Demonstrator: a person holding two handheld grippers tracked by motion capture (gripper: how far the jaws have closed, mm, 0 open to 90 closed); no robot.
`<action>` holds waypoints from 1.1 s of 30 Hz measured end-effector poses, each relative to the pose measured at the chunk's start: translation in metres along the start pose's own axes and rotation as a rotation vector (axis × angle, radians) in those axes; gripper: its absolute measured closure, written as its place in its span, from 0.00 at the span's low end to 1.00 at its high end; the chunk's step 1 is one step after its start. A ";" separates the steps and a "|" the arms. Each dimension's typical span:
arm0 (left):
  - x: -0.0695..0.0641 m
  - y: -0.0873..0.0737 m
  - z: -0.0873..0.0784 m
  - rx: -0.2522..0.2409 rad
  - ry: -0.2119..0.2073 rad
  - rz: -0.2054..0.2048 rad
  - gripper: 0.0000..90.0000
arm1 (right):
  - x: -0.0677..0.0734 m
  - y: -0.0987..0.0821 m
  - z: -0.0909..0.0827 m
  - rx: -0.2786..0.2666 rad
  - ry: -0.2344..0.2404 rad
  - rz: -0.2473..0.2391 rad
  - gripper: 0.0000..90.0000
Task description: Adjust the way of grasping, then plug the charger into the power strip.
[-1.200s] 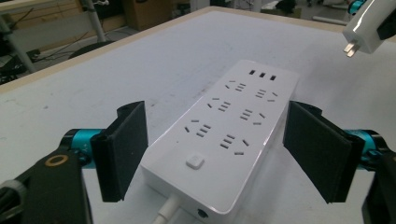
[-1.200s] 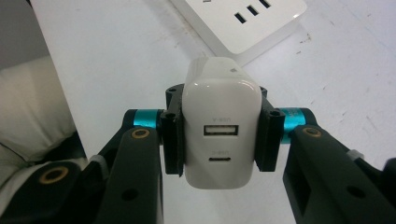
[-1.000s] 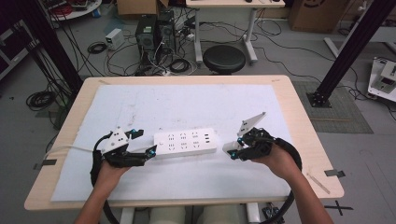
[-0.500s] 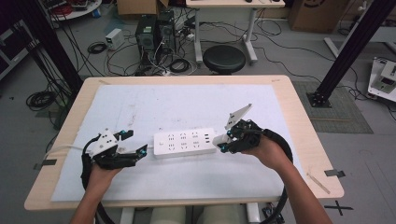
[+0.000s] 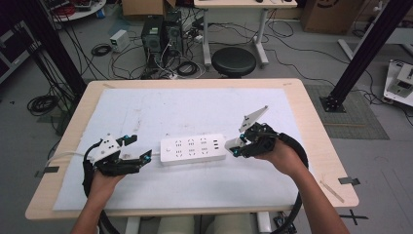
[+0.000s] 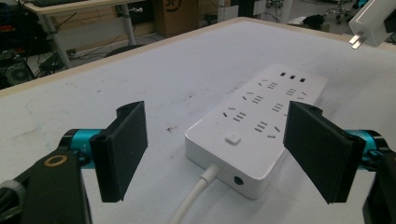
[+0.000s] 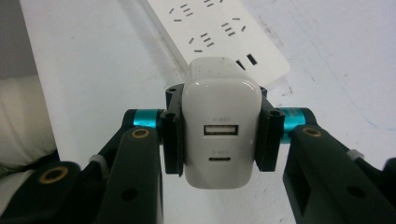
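A white power strip lies flat on the white mat, sockets up, its cable leaving the left end. My left gripper sits just off that end, open, with nothing between its pads. In the left gripper view the strip and its cable lie ahead between the wide-apart pads. My right gripper hovers at the strip's right end, shut on a white USB charger. The right gripper view has the charger clamped on both sides, ports facing the camera, above the strip. The charger's prongs point toward the strip.
The white mat covers most of the wooden table. A person's forearms come in from the near edge. On the floor beyond the far edge are a black stool, computer towers and tangled cables.
My right gripper has carried the charger a little left, toward the strip's right end. My left gripper has eased slightly back from the strip's left end.
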State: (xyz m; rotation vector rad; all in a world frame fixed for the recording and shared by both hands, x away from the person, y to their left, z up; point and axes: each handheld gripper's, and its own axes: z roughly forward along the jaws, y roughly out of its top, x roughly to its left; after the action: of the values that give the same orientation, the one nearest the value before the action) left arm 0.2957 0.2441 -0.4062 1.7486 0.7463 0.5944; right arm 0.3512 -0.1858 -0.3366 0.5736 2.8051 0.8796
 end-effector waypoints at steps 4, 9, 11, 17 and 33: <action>-0.002 0.001 0.001 -0.004 -0.001 0.000 0.24 | -0.001 -0.008 -0.005 -0.004 -0.013 0.018 0.70; -0.004 0.001 0.001 -0.004 -0.004 0.000 0.24 | -0.003 -0.016 -0.014 -0.016 -0.028 0.033 0.70; -0.005 0.001 0.000 -0.005 -0.002 0.001 0.24 | -0.004 -0.018 -0.016 -0.012 -0.035 0.039 0.70; -0.004 0.000 -0.002 -0.007 -0.001 0.000 0.24 | -0.004 -0.026 -0.022 -0.002 -0.054 0.051 0.70; -0.003 0.002 -0.001 -0.007 -0.007 0.005 0.24 | -0.015 -0.045 -0.048 0.115 -0.149 0.035 0.70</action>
State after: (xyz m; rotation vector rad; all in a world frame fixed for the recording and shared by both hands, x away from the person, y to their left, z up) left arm 0.2935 0.2425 -0.4038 1.7457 0.7352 0.5935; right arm 0.3395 -0.2503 -0.3228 0.6763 2.7309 0.6558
